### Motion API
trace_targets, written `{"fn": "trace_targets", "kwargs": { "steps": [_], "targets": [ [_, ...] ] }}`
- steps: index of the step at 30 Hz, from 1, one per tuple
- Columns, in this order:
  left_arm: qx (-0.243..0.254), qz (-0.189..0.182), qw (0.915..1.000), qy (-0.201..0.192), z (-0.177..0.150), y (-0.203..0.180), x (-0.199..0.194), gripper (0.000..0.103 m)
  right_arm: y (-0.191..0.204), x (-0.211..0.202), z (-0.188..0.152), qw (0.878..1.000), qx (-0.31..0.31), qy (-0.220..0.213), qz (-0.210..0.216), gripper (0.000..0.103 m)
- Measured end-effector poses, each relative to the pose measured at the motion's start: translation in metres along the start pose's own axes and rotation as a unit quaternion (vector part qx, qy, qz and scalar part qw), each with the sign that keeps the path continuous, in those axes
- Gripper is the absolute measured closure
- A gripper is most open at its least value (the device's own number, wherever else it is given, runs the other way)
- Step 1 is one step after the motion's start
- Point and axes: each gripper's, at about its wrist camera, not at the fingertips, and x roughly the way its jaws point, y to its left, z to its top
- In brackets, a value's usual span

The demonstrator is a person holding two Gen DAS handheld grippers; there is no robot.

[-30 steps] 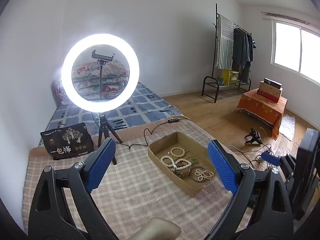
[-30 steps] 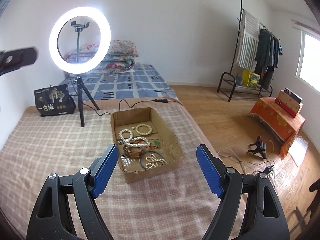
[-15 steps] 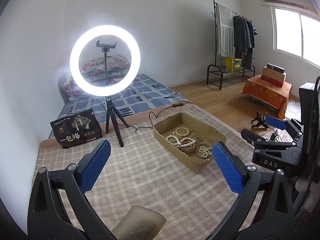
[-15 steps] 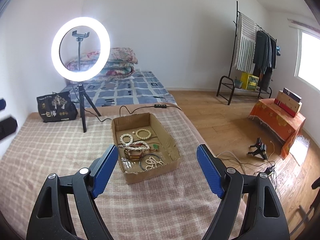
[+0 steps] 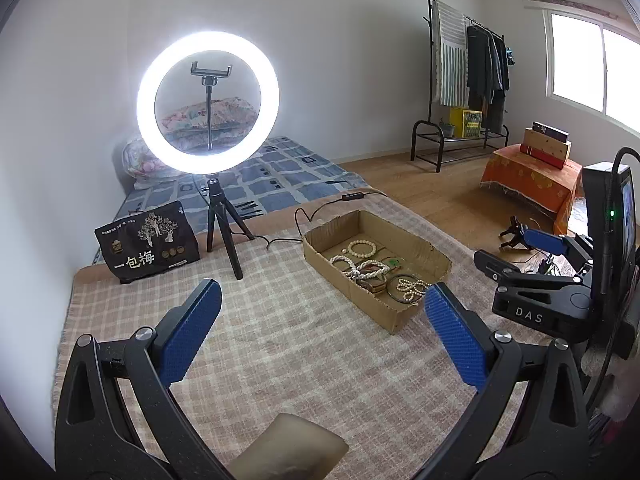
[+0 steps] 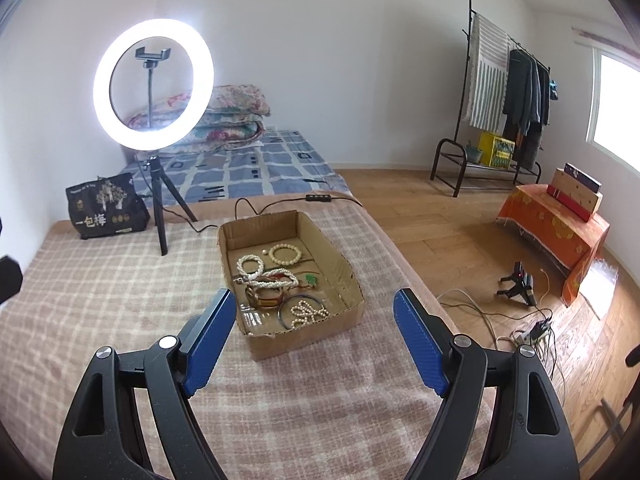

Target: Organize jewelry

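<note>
Your left claw (image 5: 320,332) is spread wide and grips nothing, hovering above the checked blanket (image 5: 280,328). Your right claw (image 6: 314,336) is spread just as wide, also bare, poised over the near end of the cardboard box (image 6: 344,272). The box lies on the blanket; inside it are the bead bracelets (image 6: 285,255), a dark bangle (image 6: 282,312) and a tangled necklace (image 6: 268,278). A ring light (image 6: 154,84) stands beyond the box.
</note>
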Motion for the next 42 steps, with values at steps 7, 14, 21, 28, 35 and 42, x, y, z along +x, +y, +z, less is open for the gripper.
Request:
{"fn": "trace_targets", "kwargs": {
  "steps": [7,14,21,28,35,42],
  "targets": [
    [0.000,-0.002,1.0000,0.001,-0.0004,-0.0008,-0.0005,0.000,0.0025,0.0019,-0.0006,1.000,-0.002,0.005,0.000,0.022],
    [0.003,-0.005,1.0000,0.000,-0.0016,-0.0019,-0.0014,0.000,0.0016,0.0010,-0.0005,1.000,0.005,0.005,-0.001,0.022],
    [0.008,-0.005,0.9999,-0.004,-0.0021,-0.0040,-0.0040,0.000,0.0022,0.0034,-0.0020,1.000,0.008,0.010,0.000,0.022],
    [0.006,-0.005,1.0000,-0.002,-0.0022,-0.0042,-0.0040,0.000,0.0006,0.0069,-0.0010,1.000,0.018,0.016,0.002,0.022],
    [0.008,-0.007,0.9999,-0.001,-0.0023,-0.0053,-0.0043,0.000,0.0002,0.0076,-0.0021,1.000,0.021,0.019,0.003,0.022],
    [0.007,-0.007,0.9999,-0.001,-0.0025,-0.0060,-0.0050,0.000,-0.0003,0.0085,-0.0032,0.999,0.024,0.023,0.004,0.022]
  ]
}}
